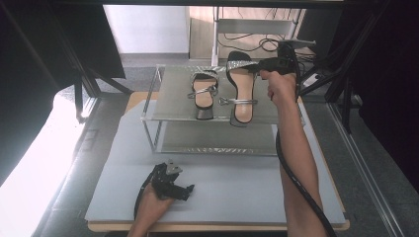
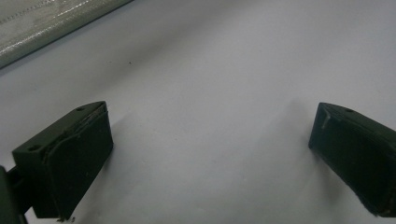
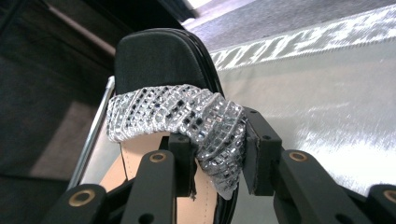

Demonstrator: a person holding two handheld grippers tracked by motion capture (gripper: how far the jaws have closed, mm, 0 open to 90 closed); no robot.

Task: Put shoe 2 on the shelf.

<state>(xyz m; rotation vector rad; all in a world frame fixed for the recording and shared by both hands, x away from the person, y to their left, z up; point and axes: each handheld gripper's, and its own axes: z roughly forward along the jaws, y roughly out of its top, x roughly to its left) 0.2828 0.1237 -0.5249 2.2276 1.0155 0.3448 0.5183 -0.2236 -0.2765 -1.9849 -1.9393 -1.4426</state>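
A: Where was the right sandal (image 1: 242, 86)?

B: On the rack's top shelf (image 1: 173, 106), lengthwise away from the person, beside its mate (image 1: 205, 89). The right gripper (image 1: 264, 64) had clenched its glittery toe strap (image 3: 187, 116) at the far end.

A: And the left gripper (image 1: 170, 182)?

B: Released, resting on the mat (image 2: 210, 70), well apart. Its own camera showed the jaws standing wide; the right gripper's camera showed the pinch on the strap up close

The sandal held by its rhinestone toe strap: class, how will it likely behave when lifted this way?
The rhinestone strap bunches between the right gripper, so it is probably floppy. The sandal may dangle heel-down, since its block heel looks heaviest. The stiff-looking sole should keep its shape.
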